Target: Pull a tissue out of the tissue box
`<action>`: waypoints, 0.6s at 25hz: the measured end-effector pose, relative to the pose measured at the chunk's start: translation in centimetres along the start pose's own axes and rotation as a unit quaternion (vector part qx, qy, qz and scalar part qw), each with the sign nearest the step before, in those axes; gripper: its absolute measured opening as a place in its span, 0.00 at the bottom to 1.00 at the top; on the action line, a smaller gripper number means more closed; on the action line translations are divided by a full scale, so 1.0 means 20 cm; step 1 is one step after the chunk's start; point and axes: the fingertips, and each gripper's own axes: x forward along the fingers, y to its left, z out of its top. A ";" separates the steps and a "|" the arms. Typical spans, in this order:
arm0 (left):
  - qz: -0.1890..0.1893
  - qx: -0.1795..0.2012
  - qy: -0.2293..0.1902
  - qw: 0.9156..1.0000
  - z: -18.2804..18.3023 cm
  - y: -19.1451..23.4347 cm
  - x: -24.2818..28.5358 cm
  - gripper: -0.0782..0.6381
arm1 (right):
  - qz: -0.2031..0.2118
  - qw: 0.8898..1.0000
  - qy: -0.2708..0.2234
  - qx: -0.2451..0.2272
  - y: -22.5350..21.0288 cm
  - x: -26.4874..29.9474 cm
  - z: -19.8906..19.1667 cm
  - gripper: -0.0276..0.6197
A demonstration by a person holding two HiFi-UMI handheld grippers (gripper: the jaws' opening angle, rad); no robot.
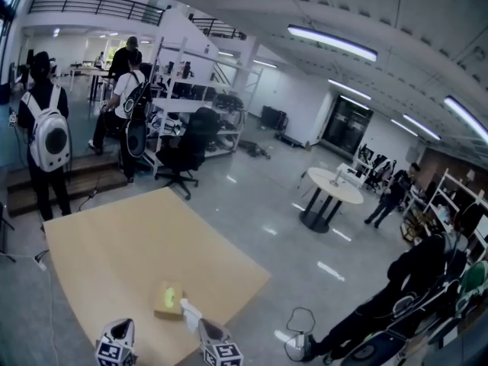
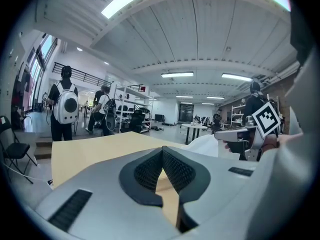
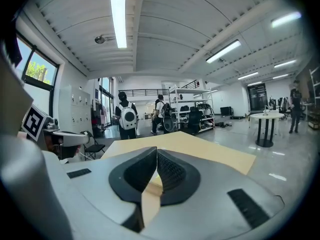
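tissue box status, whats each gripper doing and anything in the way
Left gripper shut, empty. Right gripper shut on tissue, close beside tissue box on table. Nothing else on table in the way.

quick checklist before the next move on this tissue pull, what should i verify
1. Right gripper shut on the white paper tissue: ok, jaws together, tissue runs to its tip.
2. Tissue clear of the yellow-green cardboard tissue box: cannot tell.
3. Box resting on the light wooden table: ok.
4. Left gripper steadying the box: not ok, shut, empty, apart from it.
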 end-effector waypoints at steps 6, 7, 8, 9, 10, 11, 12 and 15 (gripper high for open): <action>0.001 0.007 -0.015 1.000 0.02 -0.08 -0.16 0.12 | -0.008 1.000 -0.008 -0.011 0.06 -0.19 0.00 0.05; 0.004 0.012 -0.013 1.000 0.03 -0.09 -0.19 0.12 | -0.008 1.000 -0.008 -0.012 0.08 -0.21 0.00 0.05; 0.006 0.018 -0.012 1.000 0.03 -0.10 -0.23 0.12 | -0.009 1.000 -0.008 -0.013 0.09 -0.24 -0.01 0.05; 0.006 0.024 -0.014 1.000 0.04 -0.10 -0.26 0.12 | -0.009 1.000 -0.010 -0.011 0.12 -0.26 -0.01 0.05; 0.004 0.029 -0.016 0.999 0.04 -0.11 -0.28 0.12 | -0.009 1.000 -0.012 -0.009 0.14 -0.27 -0.01 0.05; 0.002 0.032 -0.018 0.999 0.04 -0.11 -0.31 0.12 | -0.009 1.000 -0.014 -0.008 0.17 -0.29 -0.02 0.05; 0.000 0.033 -0.020 0.999 0.03 -0.12 -0.34 0.12 | -0.008 1.000 -0.015 -0.008 0.19 -0.31 -0.03 0.05; 0.001 0.032 -0.020 0.999 0.00 -0.14 -0.42 0.12 | -0.006 1.000 -0.018 -0.004 0.25 -0.38 -0.06 0.05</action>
